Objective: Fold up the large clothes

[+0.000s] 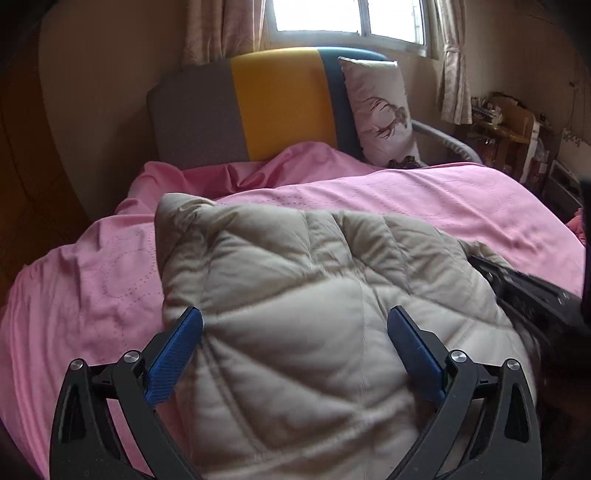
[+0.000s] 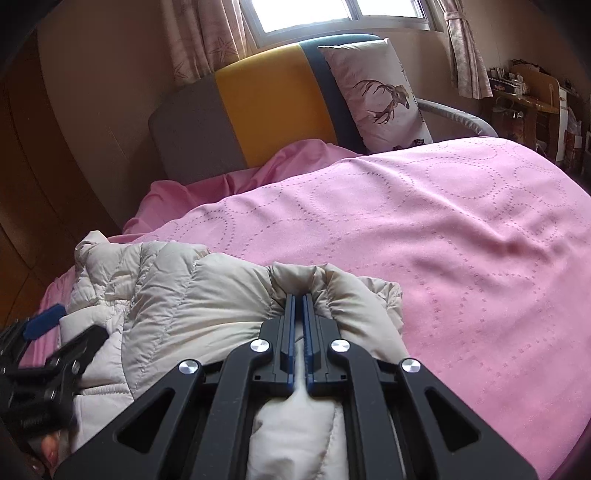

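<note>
Bedroom, daylight from a window [image 1: 351, 18] at the far wall; bed under a pink coverlet [image 2: 461, 229] stitched with dotted rings, striped grey, yellow and blue headboard [image 1: 258, 107] beyond it, deer-print pillow [image 2: 380, 96] leaning at its right end.

Item: one large quilted jacket [image 1: 295, 280], pale beige, puffy, matte shell, diamond stitch lines. Lies heaped on the near part of the bed, on the coverlet, bunched, not flat; a raised flap stands at its far left corner.

Right tongs [image 2: 299, 306]: nearly pressed together, pinching a ridge of the jacket's fabric, which puckers around the tips at the garment's far right edge.

Left tongs [image 1: 295, 332]: spread wide, blue pads [image 1: 413, 354] either side of the jacket's middle, holding nothing. Whether they touch the cloth I cannot tell.

Risks, as I judge them:
- Thin pinch on slippery, padded cloth. A pull could slide the ridge out of the right tongs, and the fold would collapse.
- The left tongs may close on the top layer only, or on a thick lump. The layers would then part, or the fold come out crooked.
- The jacket is bulky and springy. Trapped air may push a fold back open.
- Dragging could ruck the loose coverlet beneath.
</note>
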### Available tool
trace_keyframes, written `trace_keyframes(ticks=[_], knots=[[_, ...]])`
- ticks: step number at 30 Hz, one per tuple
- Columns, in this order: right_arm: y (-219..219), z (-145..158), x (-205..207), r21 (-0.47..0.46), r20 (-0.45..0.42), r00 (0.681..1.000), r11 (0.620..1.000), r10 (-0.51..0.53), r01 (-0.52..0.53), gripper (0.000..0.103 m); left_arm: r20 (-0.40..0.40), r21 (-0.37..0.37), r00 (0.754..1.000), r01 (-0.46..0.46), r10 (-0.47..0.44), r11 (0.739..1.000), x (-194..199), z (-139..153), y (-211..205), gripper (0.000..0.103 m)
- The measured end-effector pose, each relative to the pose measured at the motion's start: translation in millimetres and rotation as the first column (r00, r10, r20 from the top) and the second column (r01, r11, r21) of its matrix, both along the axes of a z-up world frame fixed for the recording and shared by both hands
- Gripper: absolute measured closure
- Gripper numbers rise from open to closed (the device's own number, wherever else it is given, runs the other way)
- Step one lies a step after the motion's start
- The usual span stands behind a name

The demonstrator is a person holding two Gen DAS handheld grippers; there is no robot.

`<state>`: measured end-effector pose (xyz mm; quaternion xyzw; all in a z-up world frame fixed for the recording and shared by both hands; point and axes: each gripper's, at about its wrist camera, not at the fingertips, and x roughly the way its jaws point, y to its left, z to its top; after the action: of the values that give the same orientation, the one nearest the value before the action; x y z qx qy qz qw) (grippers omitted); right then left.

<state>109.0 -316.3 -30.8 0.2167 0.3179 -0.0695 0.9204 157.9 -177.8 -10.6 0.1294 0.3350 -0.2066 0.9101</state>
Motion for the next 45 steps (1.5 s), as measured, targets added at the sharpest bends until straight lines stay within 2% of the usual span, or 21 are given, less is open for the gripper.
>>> trace_keyframes(ticks=[1,2,3,4,6,9,13,17,20,23,24,26,29,35,39,45], knots=[[2,7,-5,0.001,0.021,1.0,1.0,0.02,-0.02,0.086,0.014,-0.004,1.0,0.001,-0.001,1.0,-13,0,7,0.004],[7,15,-11,-0.013,0.049,0.998,0.999,0.044,-0.043,0.061,0.022,-0.008,1.0,0.002,-0.002,1.0,-25,0,13,0.004],[14,24,-19,-0.045,0.07,0.996,0.998,0.057,-0.054,0.024,0.031,-0.019,1.0,0.005,-0.005,1.0,-39,-1,20,0.004],[23,33,-26,-0.093,0.082,0.994,0.994,0.068,-0.06,0.012,0.04,-0.023,0.999,0.002,-0.001,1.0,-46,-3,24,0.004],[42,43,-38,-0.208,0.077,0.992,0.974,0.103,-0.085,0.012,0.063,-0.031,0.998,-0.013,0.015,0.999,-56,-8,27,0.004],[56,37,-46,-0.281,0.023,0.995,0.956,0.097,-0.086,0.012,0.041,-0.042,0.999,-0.026,0.028,0.999,-51,-16,23,0.004],[44,11,-53,-0.256,-0.002,1.0,0.967,0.01,-0.01,0.011,0.026,-0.006,0.999,0.023,-0.023,1.0,-48,-32,8,0.004],[38,-5,-54,-0.224,0.004,1.0,0.975,-0.006,0.007,0.011,0.009,0.023,0.998,0.056,-0.056,0.998,-42,-38,-1,0.004],[36,1,-55,-0.194,-0.017,1.0,0.981,0.022,-0.025,0.011,-0.006,-0.019,0.997,0.074,-0.074,0.997,-43,-31,10,0.004],[30,15,-62,-0.151,-0.032,0.997,0.986,0.064,-0.068,0.006,-0.031,-0.113,0.998,0.049,-0.053,0.992,-47,-22,35,0.004],[30,19,-66,-0.146,-0.033,0.997,0.987,0.067,-0.071,0.002,-0.055,-0.165,0.998,0.031,-0.041,0.986,-48,-21,46,0.004],[29,25,-75,-0.115,-0.035,0.997,0.99,0.073,-0.076,0.002,-0.112,-0.246,0.994,-0.01,-0.018,0.969,-46,-20,62,0.004],[28,31,-85,-0.07,-0.047,0.996,0.994,0.082,-0.085,0.002,-0.218,-0.359,0.976,-0.076,-0.004,0.93,-39,-25,86,0.004],[20,30,-91,0.008,-0.092,0.993,0.997,0.078,-0.078,0.002,-0.321,-0.45,0.946,-0.112,-0.044,0.886,-40,-34,102,0.004],[15,23,-91,0.042,-0.119,0.988,0.995,0.096,-0.092,0.002,-0.35,-0.476,0.93,-0.073,-0.112,0.876,-43,-41,102,0.004],[9,11,-84,0.097,-0.149,0.98,0.988,0.132,-0.119,0.002,-0.385,-0.486,0.907,-0.043,-0.169,0.873,-42,-46,101,0.004]])
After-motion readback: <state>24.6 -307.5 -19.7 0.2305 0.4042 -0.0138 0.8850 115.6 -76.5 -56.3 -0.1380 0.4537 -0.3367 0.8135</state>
